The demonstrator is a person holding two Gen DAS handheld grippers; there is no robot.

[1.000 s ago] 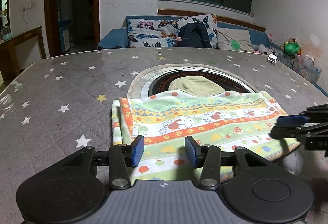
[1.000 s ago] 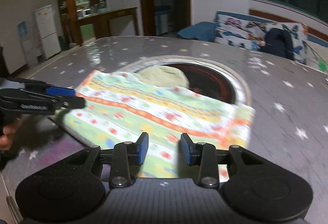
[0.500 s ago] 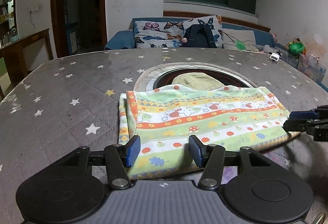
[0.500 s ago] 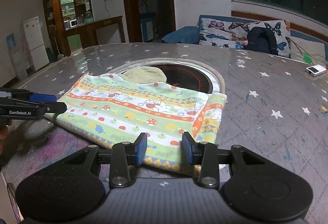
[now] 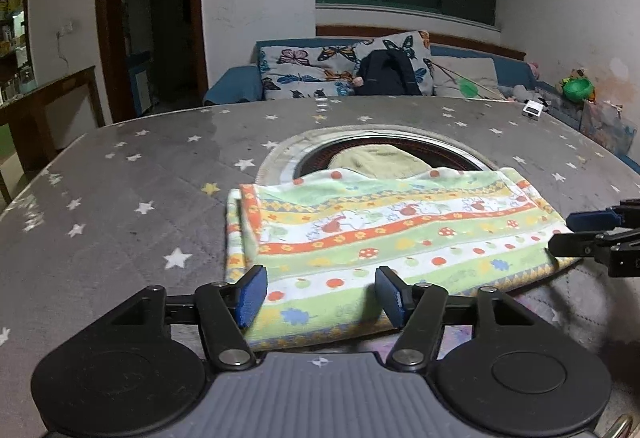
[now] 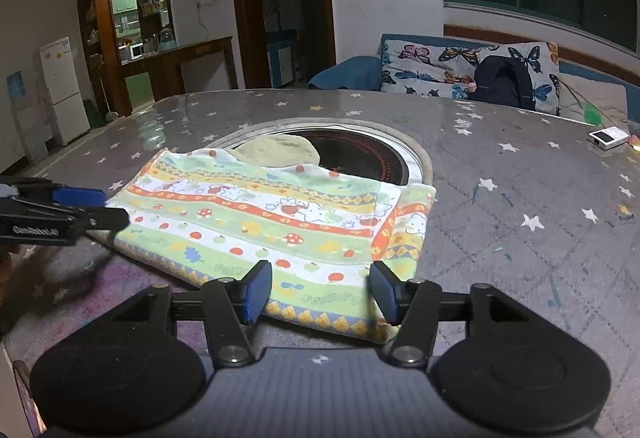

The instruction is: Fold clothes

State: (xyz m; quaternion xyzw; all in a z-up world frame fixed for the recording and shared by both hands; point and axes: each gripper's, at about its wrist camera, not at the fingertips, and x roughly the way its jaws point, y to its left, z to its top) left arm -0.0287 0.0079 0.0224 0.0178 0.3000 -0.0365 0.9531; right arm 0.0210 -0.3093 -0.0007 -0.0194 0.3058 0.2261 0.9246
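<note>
the folded towel (image 5: 400, 238) lies flat on the counter (image 5: 140, 197) right in front of you, its far edge overlapping the round recess (image 5: 384, 149) set in the counter's middle. a small cloth (image 5: 376, 159) sits in that recess, just behind the towel. your left gripper (image 5: 318, 292) hovers at the towel's near left corner, your right gripper (image 6: 318, 292) at its near right corner. a small device (image 6: 608, 137) rests on the counter's far right. the sofa (image 5: 360, 69) stands behind the counter.

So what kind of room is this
Most likely a home living and dining room: a sofa with butterfly cushions, a round star-patterned table, and a fridge by kitchen shelves.
</note>
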